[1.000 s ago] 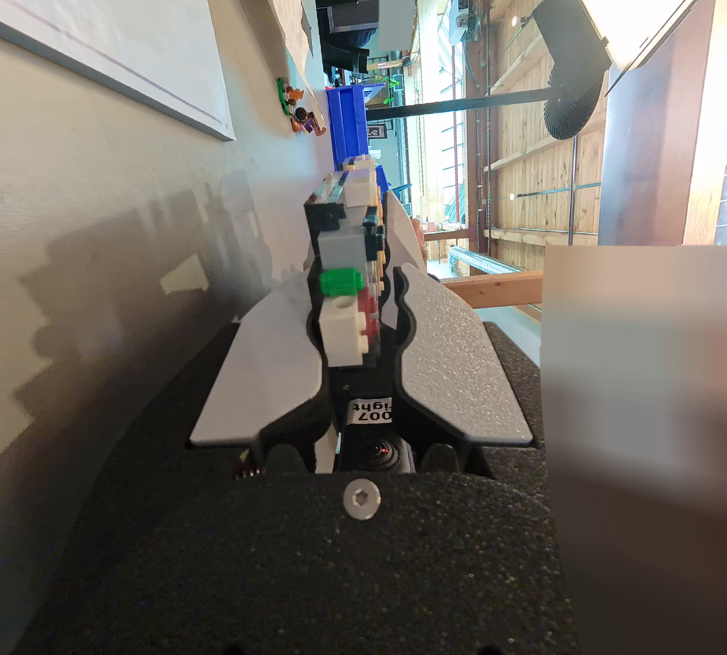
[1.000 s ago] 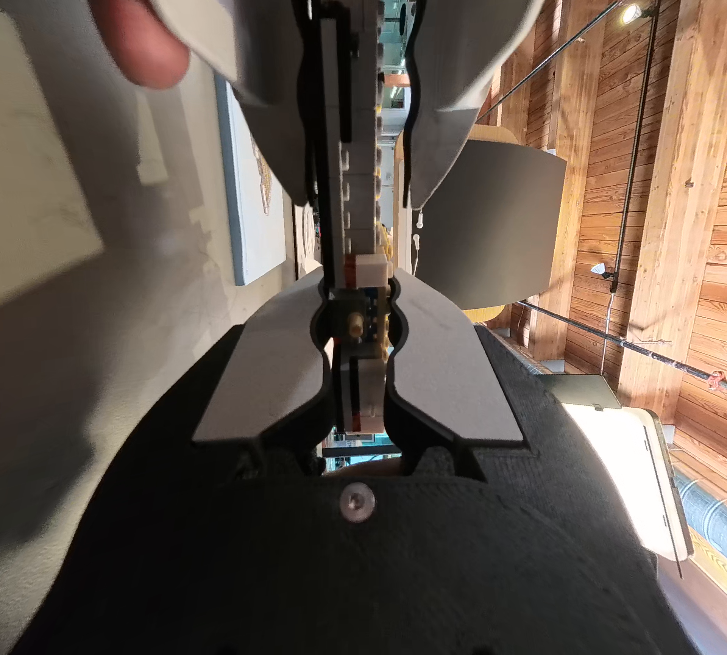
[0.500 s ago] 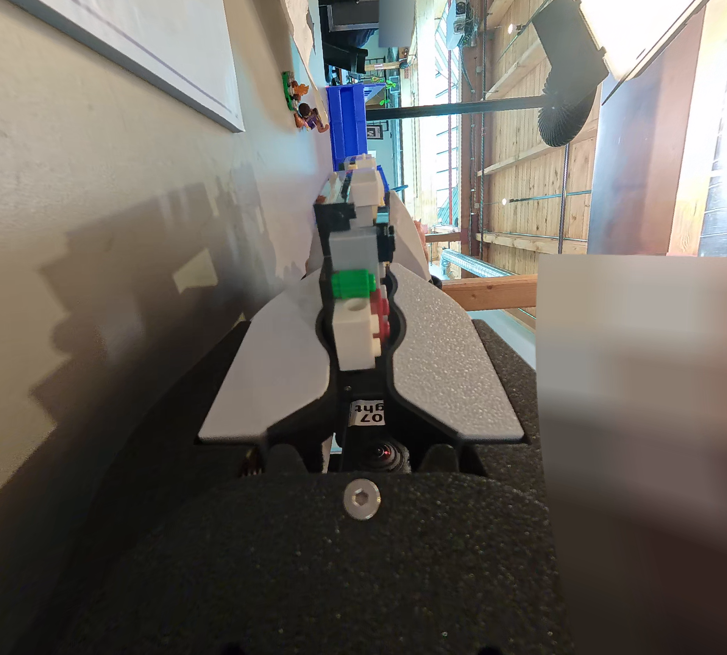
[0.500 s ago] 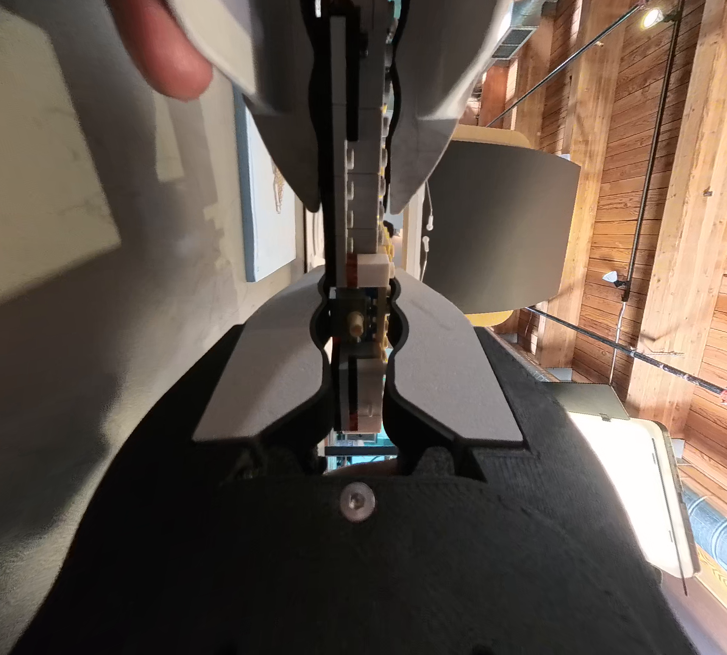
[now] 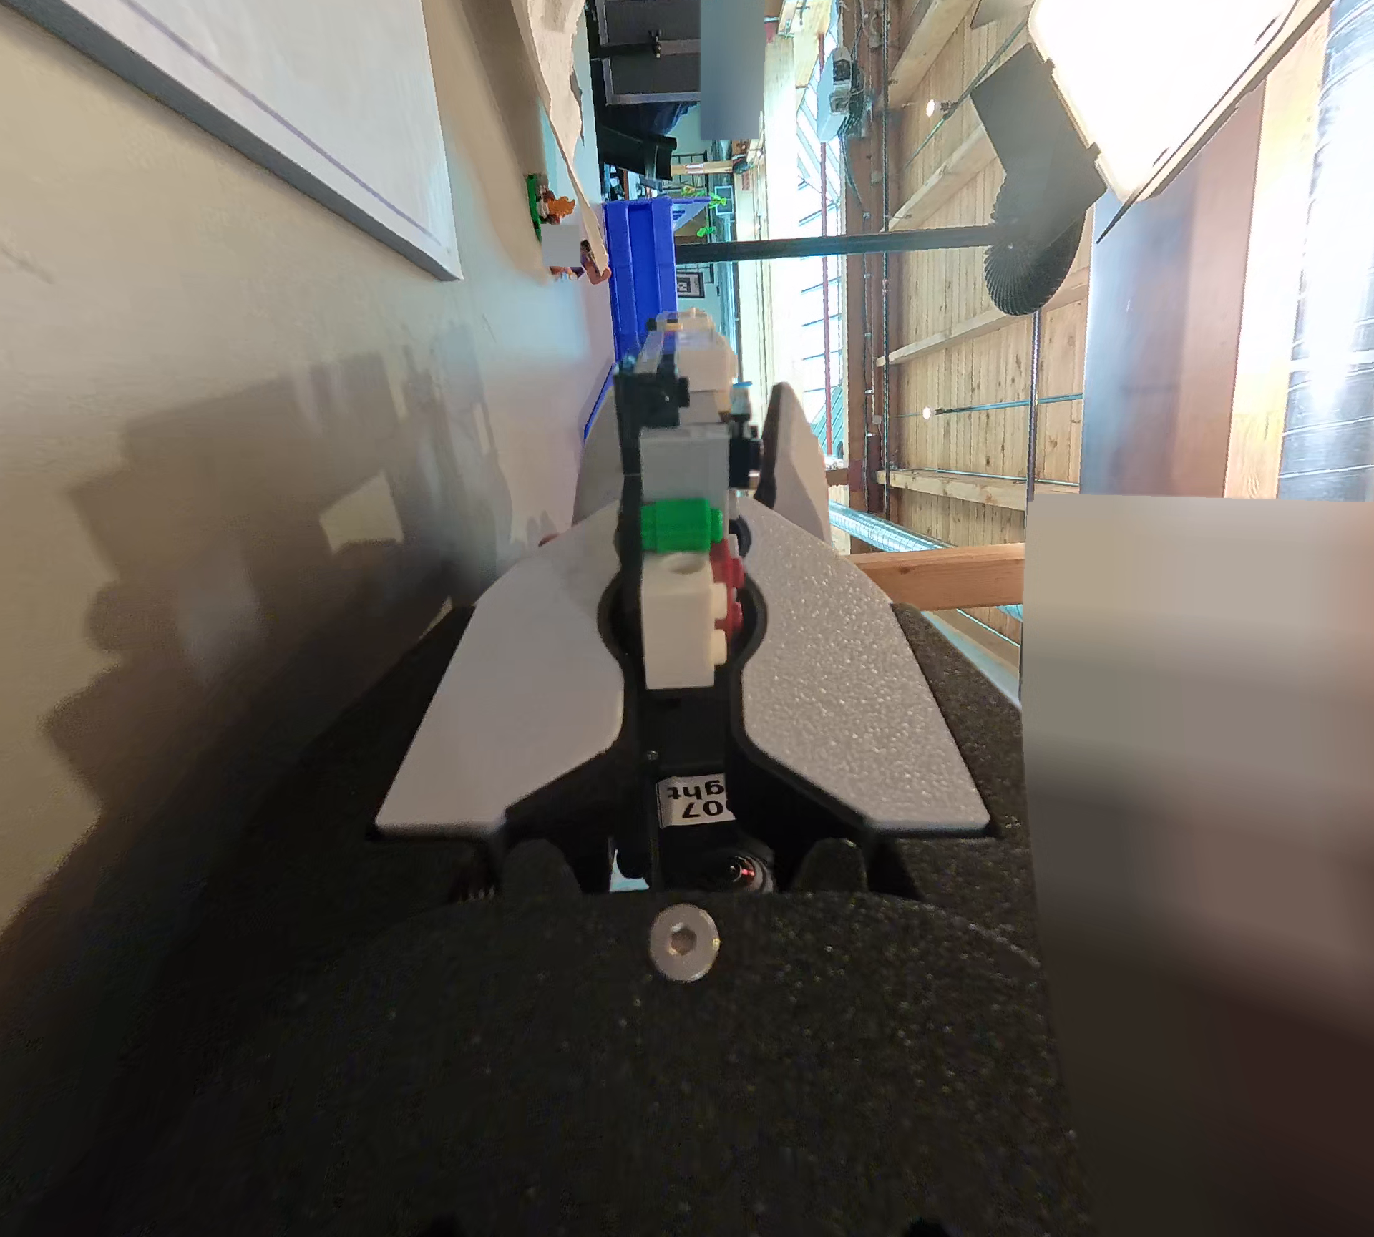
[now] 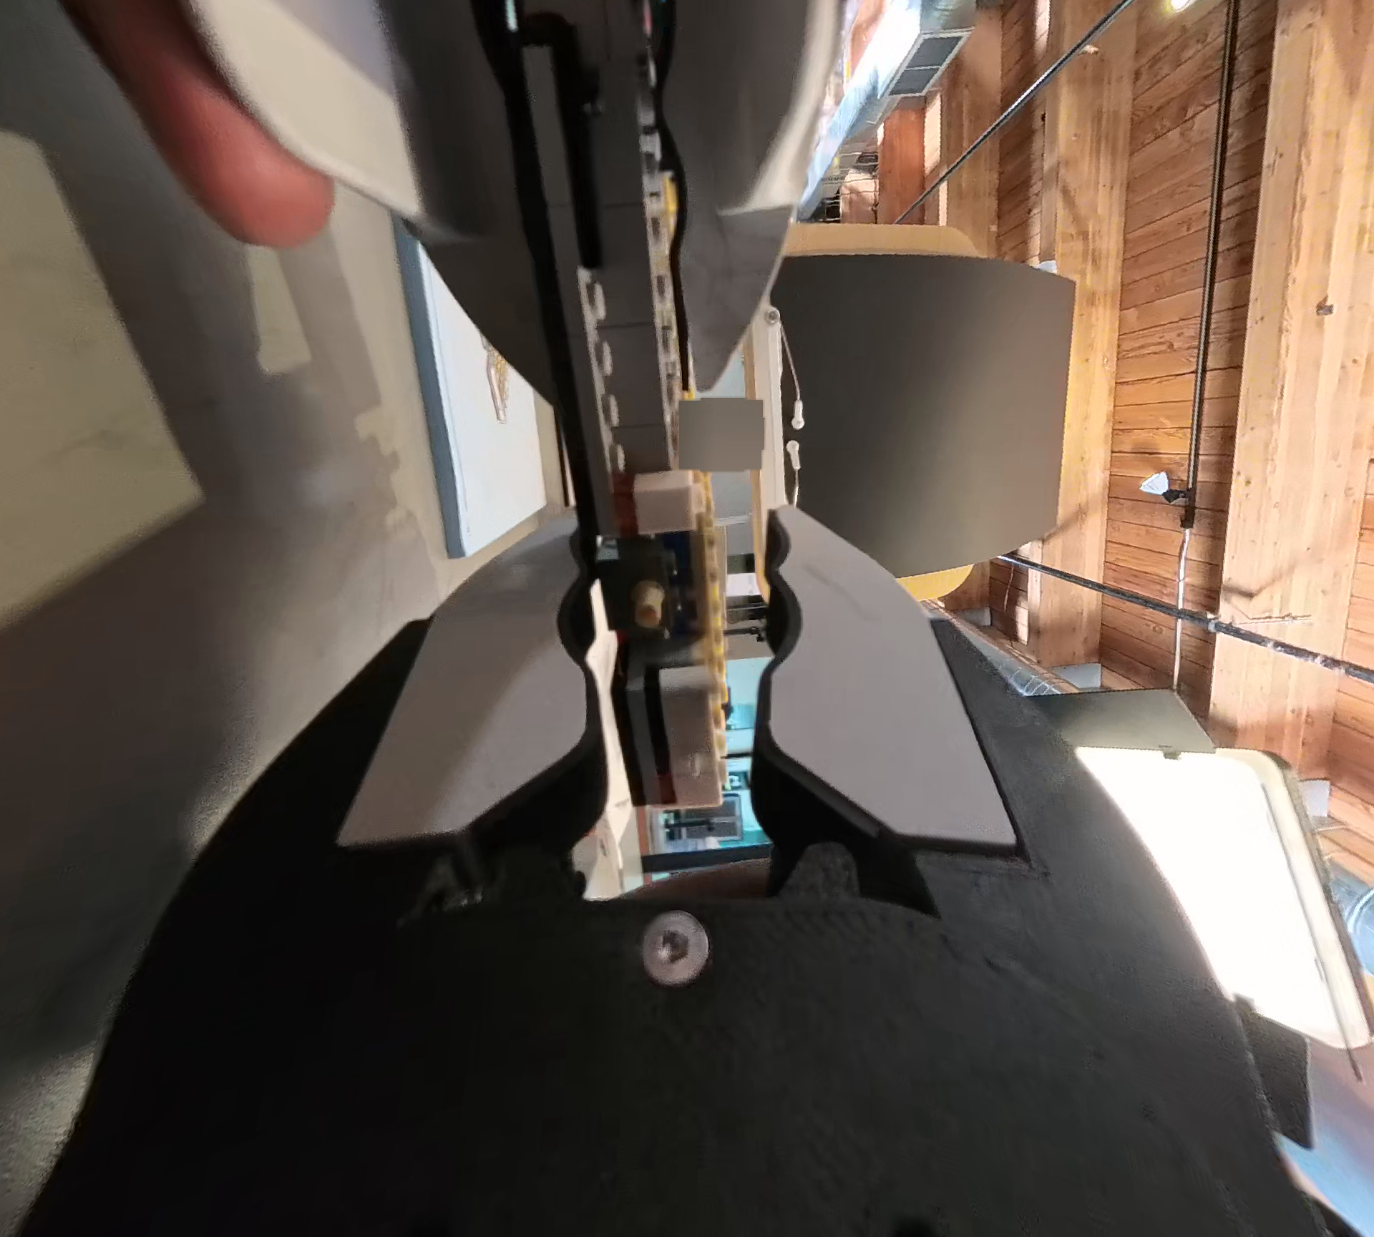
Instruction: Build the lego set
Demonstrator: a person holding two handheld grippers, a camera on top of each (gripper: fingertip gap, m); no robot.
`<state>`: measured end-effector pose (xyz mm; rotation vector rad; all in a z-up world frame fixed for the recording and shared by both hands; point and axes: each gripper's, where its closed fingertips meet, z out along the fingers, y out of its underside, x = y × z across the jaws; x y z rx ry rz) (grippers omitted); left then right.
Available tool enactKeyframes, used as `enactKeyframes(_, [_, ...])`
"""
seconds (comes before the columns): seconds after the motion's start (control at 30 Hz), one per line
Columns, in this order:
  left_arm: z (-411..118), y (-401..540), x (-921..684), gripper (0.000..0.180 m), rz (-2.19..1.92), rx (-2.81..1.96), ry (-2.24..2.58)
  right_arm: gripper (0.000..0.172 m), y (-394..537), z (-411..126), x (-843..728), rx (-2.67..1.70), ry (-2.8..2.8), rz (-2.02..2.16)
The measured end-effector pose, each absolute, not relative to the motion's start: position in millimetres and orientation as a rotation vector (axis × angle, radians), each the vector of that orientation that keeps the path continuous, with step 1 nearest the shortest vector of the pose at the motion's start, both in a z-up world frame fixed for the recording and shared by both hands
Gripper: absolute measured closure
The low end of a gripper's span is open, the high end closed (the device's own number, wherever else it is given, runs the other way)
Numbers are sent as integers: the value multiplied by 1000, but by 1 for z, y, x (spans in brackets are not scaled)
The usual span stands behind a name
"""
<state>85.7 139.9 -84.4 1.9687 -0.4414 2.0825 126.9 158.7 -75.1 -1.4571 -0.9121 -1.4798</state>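
- The table [image 5: 223,421] fills the whole side to the left of both pairs of jaws; its near part lies in deep shadow and shows little detail.
- A white board [image 5: 245,34] lies on it, well ahead of the left jaws and to their left, cut off by the picture edge.
- The brick model [image 5: 680,532], a long, narrow build of black, grey, white, green and red bricks, runs between the two grippers, one end in each pair of jaws.
- The left gripper [image 5: 680,595] is clamped on the white and green end, both grey fingers pressed against it. The model's far end is blurred.
- The right gripper [image 6: 680,607] stands parted around the other end: its right finger [image 6: 840,666] is clear of the bricks with background showing between. Whether the left finger touches the black edge is hard to tell.
- A blue bin [image 5: 639,265] sits far ahead of the left jaws, partly hidden behind the model.
- A thumb [image 6: 245,175] shows beyond the right jaws, up and left, blurred and cut off.
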Motion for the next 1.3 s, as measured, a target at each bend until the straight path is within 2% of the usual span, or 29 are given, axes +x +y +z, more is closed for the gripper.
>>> enactKeyframes(0.17, [-84, 147, 85, 161, 2101, 1979, -413, 114, 158, -71, 128, -1463, -860, -1442])
enactKeyframes(0.37, [-82, 149, 85, 161, 2113, 1979, -403, 122, 158, -71, 123, -1432, -886, -1430])
enactKeyframes(0.77, [-83, 141, 86, 161, 2093, 1978, -468, 128, 160, -75, 109, -1360, -972, -1418])
enactKeyframes(0.93, [-79, 136, 86, 161, 2111, 1954, -510, 143, 159, -74, 113, -1367, -955, -1426])
enactKeyframes(1.3, [-79, 135, 86, 160, 2108, 1942, -502, 147, 157, -75, 112, -1378, -984, -1422])
